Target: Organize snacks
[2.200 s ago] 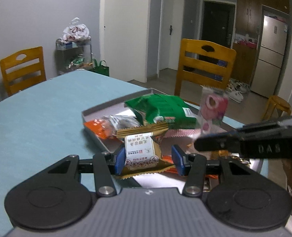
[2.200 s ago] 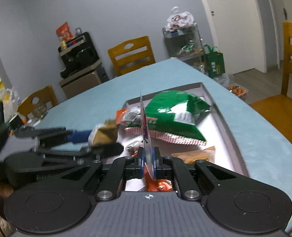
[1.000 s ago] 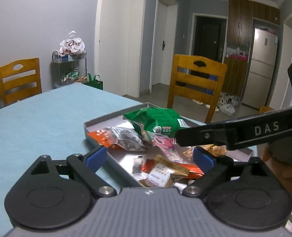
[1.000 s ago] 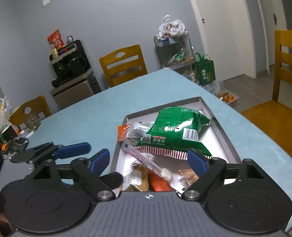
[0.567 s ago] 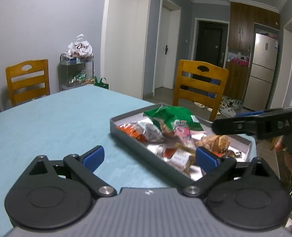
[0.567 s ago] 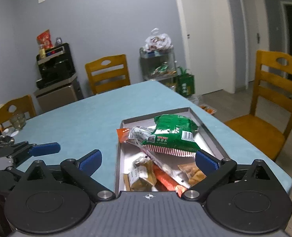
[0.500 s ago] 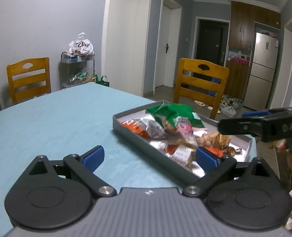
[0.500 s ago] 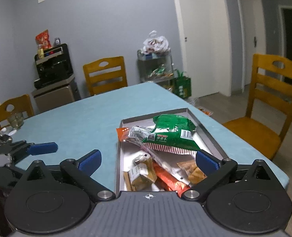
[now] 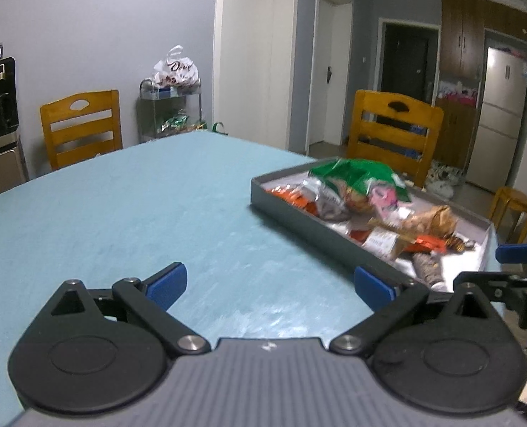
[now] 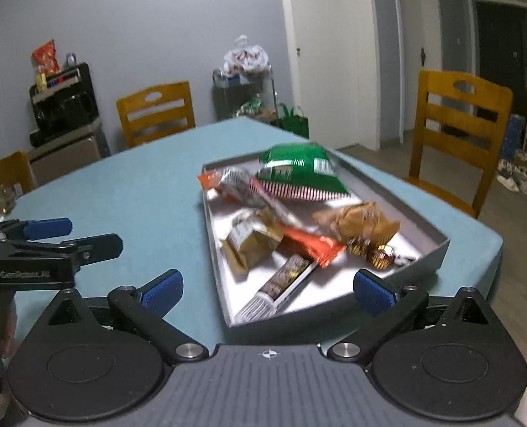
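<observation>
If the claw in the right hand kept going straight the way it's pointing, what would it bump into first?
Probably the near wall of the grey tray, which sits right ahead between the open right claw fingers. If it cleared that wall, the striped bar just inside would likely come next. Depth is hard to judge here.

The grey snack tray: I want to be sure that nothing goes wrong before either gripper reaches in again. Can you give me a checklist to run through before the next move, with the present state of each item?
1. Left gripper open and empty: ok.
2. Right gripper open and empty: ok.
3. Grey rectangular tray flat on the light blue table: ok.
4. Tray well clear of the table's edge: not ok, its near right corner sits close to the edge.
5. Snacks inside the tray, with the green crinkled bag at the far end: ok.
6. Snacks left outside the tray: cannot tell; none shows on the table in either view.
</observation>
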Motion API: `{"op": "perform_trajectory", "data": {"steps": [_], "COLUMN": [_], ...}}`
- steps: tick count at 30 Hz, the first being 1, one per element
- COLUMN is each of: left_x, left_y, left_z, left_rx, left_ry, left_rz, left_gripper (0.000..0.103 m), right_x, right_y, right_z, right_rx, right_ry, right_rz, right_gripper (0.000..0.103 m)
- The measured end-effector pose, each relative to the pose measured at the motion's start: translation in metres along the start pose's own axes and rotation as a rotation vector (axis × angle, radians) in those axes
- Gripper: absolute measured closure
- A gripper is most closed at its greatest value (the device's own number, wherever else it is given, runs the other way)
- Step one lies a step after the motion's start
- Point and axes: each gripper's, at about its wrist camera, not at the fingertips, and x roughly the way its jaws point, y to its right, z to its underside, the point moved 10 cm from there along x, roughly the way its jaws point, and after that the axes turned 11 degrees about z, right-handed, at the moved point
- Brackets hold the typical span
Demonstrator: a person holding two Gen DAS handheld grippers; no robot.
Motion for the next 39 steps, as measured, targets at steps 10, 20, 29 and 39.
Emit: {"op": "perform_trajectory", "data": {"steps": [10, 20, 29, 39], "left_x": [0.023, 0.030, 0.031, 0.035], "left_y": [0.027, 0.033, 0.027, 0.024], "left_z": [0.019, 0.026, 0.027, 0.029], "left_rx": [0.101, 0.127, 0.117, 0.113], "left_ry": [-0.087, -0.113, -0.121, -0.131], "left_rz": [0.032, 0.034, 0.027, 0.012], "left_gripper": [0.002, 0.002, 0.002, 0.002], "right_x": [0.014, 0.018, 0.022, 0.028], "right_y": [-0.009, -0.004, -0.007, -0.011], "right_z": [0.026, 0.029, 0.027, 0.029], "right_rx": [-0.034, -0.020, -0.019, -0.009], "right_ry": [-0.112, -0.137, -0.145, -0.156], "right_rz": [0.013, 0.010, 0.004, -0.011], "right_gripper": [0.000, 0.000, 0.000, 0.000]}}
